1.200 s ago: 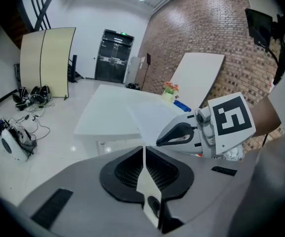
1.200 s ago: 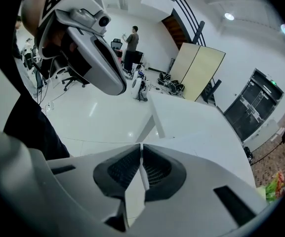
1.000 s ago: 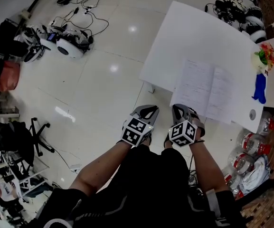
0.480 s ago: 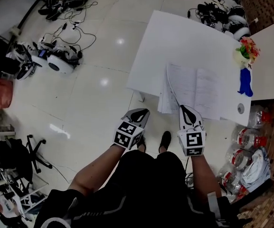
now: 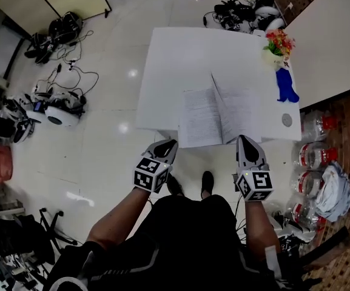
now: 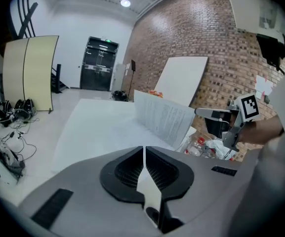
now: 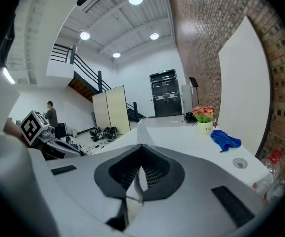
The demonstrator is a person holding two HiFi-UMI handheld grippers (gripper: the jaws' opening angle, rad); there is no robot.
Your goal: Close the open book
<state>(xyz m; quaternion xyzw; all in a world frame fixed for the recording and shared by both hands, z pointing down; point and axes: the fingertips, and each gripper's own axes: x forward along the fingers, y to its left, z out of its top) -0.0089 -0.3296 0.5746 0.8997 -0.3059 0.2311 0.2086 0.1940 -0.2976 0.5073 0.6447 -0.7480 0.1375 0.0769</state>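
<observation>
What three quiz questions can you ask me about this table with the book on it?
1. True or false: the book lies fully closed on the white table.
2. What colour is the cloth beside the flowers? A red, B blue, C green.
3. Fill in the word: the jaws of the left gripper and the right gripper are both ____, with nothing between them.

Key: 1 false, it lies open with one page standing up; 2 B; 3 shut.
</observation>
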